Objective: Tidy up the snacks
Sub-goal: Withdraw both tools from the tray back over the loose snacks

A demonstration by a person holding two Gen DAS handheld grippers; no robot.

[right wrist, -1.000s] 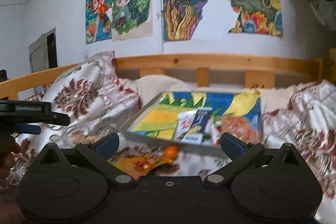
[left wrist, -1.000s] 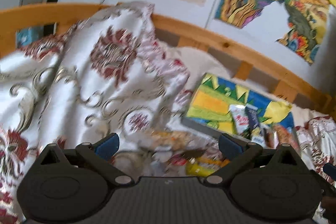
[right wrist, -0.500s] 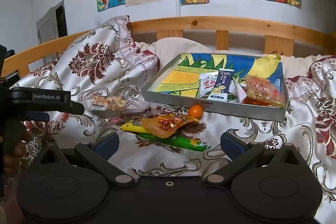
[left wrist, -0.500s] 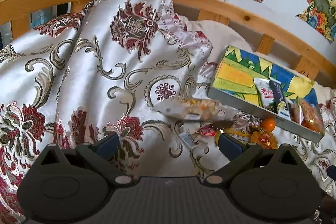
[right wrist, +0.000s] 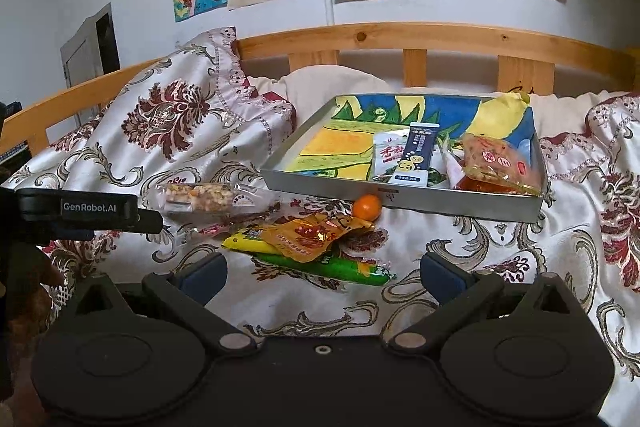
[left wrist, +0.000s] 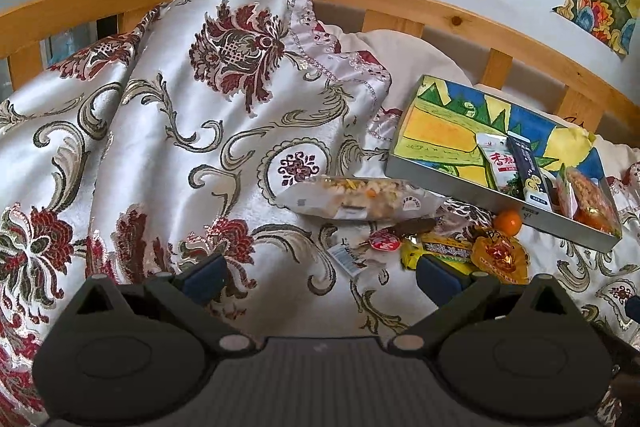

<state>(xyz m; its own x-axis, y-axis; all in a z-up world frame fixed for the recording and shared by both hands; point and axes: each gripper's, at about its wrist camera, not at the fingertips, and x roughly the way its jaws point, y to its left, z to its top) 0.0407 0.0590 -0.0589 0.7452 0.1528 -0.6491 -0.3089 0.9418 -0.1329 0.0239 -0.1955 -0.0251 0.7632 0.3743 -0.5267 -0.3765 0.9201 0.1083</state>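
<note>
A metal tray with a colourful lining lies on the bed and holds several snack packets, among them a dark blue stick pack and a red-orange bag. In front of it lie a clear bag of mixed nuts, a small orange, an orange foil packet, and yellow and green wrappers. My left gripper is open above the bedspread, short of the nut bag. My right gripper is open just before the green wrapper, holding nothing.
A large floral pillow rises at the left. A wooden bed rail runs behind the tray, with drawings on the wall above. The left gripper's body and a hand show at the right wrist view's left edge. Bare bedspread lies right of the snacks.
Both cameras have tilted down and moved closer to the bed, so the loose snacks and the tray now show fully. Both grippers stayed open and empty.
</note>
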